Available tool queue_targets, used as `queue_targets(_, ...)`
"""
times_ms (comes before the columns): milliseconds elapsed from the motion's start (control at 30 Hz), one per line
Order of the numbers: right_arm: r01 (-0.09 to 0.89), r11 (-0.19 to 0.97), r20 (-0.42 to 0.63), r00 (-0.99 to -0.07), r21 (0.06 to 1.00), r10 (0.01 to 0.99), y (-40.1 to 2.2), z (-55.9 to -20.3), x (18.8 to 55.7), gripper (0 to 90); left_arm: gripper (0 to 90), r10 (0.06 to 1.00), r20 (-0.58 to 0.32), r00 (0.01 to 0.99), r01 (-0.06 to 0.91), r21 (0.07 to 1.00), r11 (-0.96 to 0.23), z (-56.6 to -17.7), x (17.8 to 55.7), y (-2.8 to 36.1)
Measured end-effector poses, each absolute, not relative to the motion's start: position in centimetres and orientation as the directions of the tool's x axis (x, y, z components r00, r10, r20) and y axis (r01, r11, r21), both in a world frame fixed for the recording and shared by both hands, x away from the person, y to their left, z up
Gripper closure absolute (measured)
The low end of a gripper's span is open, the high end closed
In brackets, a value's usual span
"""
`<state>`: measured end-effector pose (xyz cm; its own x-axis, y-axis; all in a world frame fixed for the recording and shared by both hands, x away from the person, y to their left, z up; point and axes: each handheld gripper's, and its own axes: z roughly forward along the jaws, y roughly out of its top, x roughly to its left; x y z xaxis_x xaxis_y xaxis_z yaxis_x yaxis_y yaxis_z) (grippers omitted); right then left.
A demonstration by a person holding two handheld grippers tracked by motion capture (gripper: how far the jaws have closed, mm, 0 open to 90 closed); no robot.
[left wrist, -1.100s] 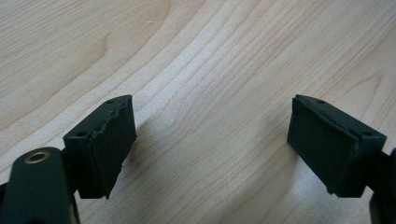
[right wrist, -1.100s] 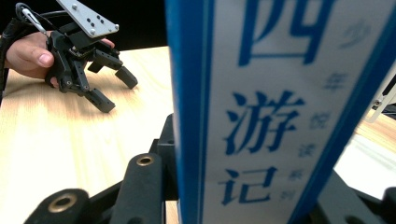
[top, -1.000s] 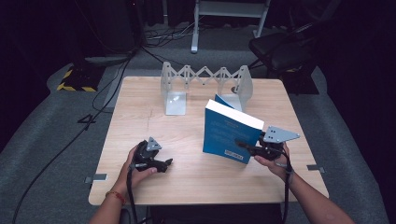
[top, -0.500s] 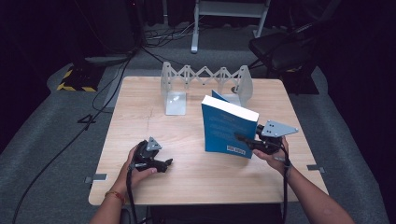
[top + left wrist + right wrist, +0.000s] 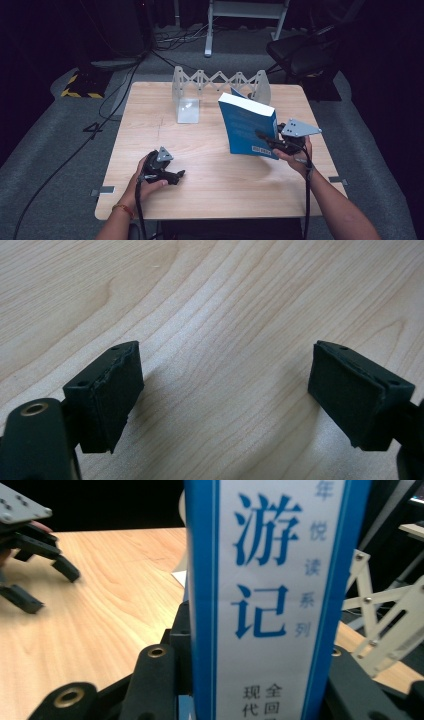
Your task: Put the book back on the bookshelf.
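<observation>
We see a wooden table (image 5: 210, 165), and at its far edge a grey accordion-style rack (image 5: 220, 82) standing upright (one flat foot reaches toward us). Behind it, cables (image 5: 175, 42) and a black chair (image 5: 300, 55).

Light wooden table (image 5: 210, 127), square-topped, bearing a grey folding metal rack (image 5: 220, 85) upright along the far edge, with a left gripper (image 5: 172, 175) resting near the front.

book (image 5: 247, 127) | raised upright, shifted left | right tool (image 5: 274, 141)
</observation>
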<state>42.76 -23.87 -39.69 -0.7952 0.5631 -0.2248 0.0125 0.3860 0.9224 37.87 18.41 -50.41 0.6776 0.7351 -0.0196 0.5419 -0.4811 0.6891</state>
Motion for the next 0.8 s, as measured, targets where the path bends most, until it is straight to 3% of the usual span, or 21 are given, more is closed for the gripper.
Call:
queue_targets(500, 0.026, 0.391, -0.268, -0.687, 0.92, 0.675, -25.4, -37.4, 46.5, 62.4, 14.9, 0.721, -0.022, 0.693, 0.534, 0.688, -0.492, -50.4, 37.9, 18.4)
queue_targets(800, 0.059, 0.367, -0.242, -0.655, 0.928, 0.716, -24.9, -37.1, 48.3, 62.3, 14.9, 0.715, -0.02, 0.699, 0.528, 0.689, -0.497, -50.4, 37.9, 18.4)
